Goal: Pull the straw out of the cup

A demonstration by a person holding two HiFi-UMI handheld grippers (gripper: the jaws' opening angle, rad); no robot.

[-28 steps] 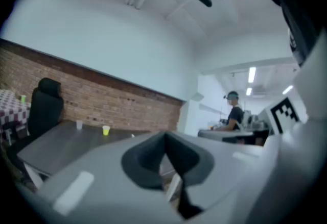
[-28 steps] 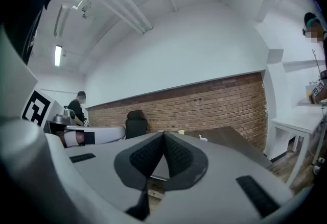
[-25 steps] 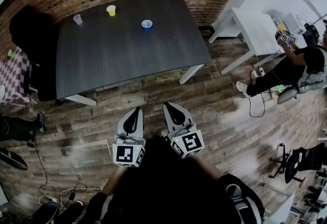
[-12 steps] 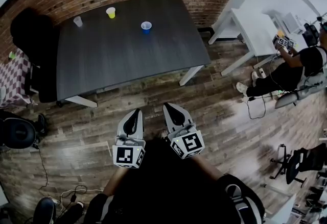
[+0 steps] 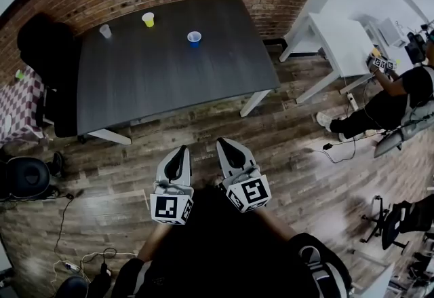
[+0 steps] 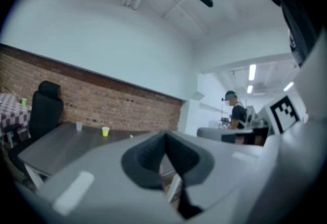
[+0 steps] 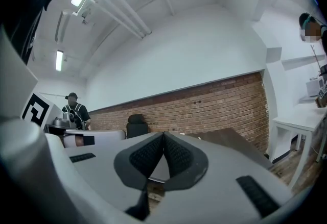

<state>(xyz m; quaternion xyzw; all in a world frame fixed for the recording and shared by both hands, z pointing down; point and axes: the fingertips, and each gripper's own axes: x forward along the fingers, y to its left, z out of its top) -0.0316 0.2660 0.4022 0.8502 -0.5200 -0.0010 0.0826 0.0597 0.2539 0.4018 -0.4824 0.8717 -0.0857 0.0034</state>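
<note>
Very little changes over the last second. The left gripper (image 5: 181, 150) and the right gripper (image 5: 224, 142) stay side by side, close in front of the person's body and above the wooden floor (image 5: 285, 134). They sit in the same place in the head view as a second ago. The only shifts are a slight drift of the camera, a seated person (image 5: 397, 96) at the far right changing posture, and a black chair (image 5: 27, 176) coming into view at the left edge. In each gripper view the dark pads meet at the tips, so both tools are closed with nothing between the jaws. The dark table (image 5: 169, 72) lies well apart from them, against the brick wall. On its far side stand a clear cup (image 5: 105, 31), a yellow cup (image 5: 148, 19) and a blue cup (image 5: 194, 37). At this range the straw is too small to make out, so which cup holds it is uncertain. For the task this means nothing has begun. The person most likely has to walk up to the table and open a gripper before any pull.
</note>
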